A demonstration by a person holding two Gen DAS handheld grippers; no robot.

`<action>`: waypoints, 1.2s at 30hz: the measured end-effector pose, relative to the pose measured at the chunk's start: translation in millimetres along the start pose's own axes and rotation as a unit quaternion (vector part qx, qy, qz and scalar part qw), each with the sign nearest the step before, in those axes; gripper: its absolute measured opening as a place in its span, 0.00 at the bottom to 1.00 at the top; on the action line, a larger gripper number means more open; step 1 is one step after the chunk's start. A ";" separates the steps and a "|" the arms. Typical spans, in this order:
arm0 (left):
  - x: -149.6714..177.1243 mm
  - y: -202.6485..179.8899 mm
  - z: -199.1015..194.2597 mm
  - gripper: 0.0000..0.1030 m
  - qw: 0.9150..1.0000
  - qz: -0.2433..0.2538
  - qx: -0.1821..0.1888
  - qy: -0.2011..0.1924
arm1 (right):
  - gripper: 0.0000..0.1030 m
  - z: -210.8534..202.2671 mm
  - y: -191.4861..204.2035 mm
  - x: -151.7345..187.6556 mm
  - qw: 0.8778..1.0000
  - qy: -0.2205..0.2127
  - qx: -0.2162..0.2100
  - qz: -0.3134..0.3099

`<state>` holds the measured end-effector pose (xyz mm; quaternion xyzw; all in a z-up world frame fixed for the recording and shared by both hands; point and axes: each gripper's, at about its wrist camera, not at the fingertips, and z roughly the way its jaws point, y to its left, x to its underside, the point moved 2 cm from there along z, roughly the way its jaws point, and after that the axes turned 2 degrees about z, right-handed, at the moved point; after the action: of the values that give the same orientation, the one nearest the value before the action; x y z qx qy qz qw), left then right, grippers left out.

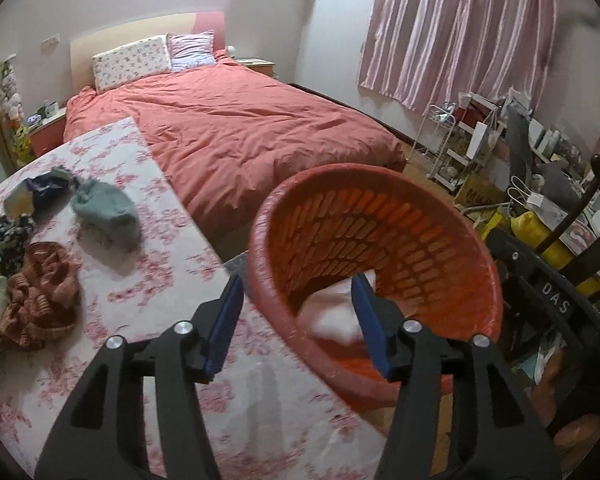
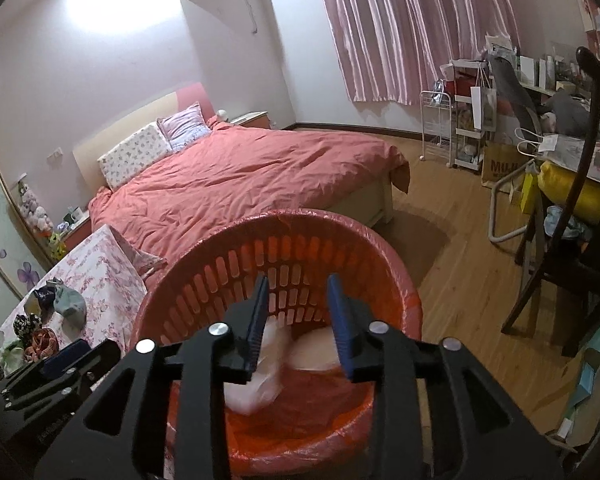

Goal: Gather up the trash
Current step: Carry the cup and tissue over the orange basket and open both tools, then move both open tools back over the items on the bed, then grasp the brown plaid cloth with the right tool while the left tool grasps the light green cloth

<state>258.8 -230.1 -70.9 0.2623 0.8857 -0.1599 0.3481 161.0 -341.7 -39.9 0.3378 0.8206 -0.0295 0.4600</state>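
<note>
A red slotted basket (image 1: 384,232) (image 2: 260,264) lined with a red plastic bag stands beside the floral-cloth table (image 1: 160,260). White crumpled trash (image 1: 332,316) (image 2: 268,372) lies inside it, blurred in the right wrist view. My left gripper (image 1: 297,284) is open and straddles the basket's near rim, with nothing between its pads. Over the basket's mouth my right gripper (image 2: 298,284) is open above the white trash, not pressing on it. On the table lie a grey-green crumpled piece (image 1: 108,208), a brown-orange one (image 1: 40,292) and a dark blue one (image 1: 44,188).
A bed with a red duvet (image 1: 236,132) (image 2: 240,176) fills the middle of the room. A dark wooden chair (image 2: 560,272) and cluttered shelves and bags (image 2: 500,128) line the right side. Wooden floor (image 2: 468,280) shows between the basket and the chair.
</note>
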 end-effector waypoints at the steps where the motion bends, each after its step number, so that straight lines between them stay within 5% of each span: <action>1: 1.4 5.2 -3.6 0.58 1.000 -0.001 -0.007 -0.002 | 0.32 0.1 2.9 -1.1 1.000 0.001 0.001 -0.002; 8: 13.1 36.2 -38.6 0.70 0.998 -0.014 -0.053 -0.018 | 0.33 -8.7 23.7 -3.4 1.000 0.006 -0.011 -0.024; 17: 39.8 113.4 -93.2 0.72 0.990 -0.069 -0.120 -0.034 | 0.33 -18.4 86.0 12.7 0.994 0.028 -0.068 -0.079; 27: 65.2 204.4 -139.6 0.79 0.972 -0.142 -0.181 -0.043 | 0.39 1.2 187.4 50.4 0.969 0.097 -0.154 -0.166; 36: 74.4 238.3 -151.2 0.82 0.965 -0.165 -0.199 -0.049 | 0.40 40.5 235.7 67.7 0.954 0.178 -0.186 -0.157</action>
<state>269.4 59.9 -40.2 0.0297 0.9125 -0.0485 0.4051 304.3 -139.0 -53.8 0.1129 0.9228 0.1119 0.3509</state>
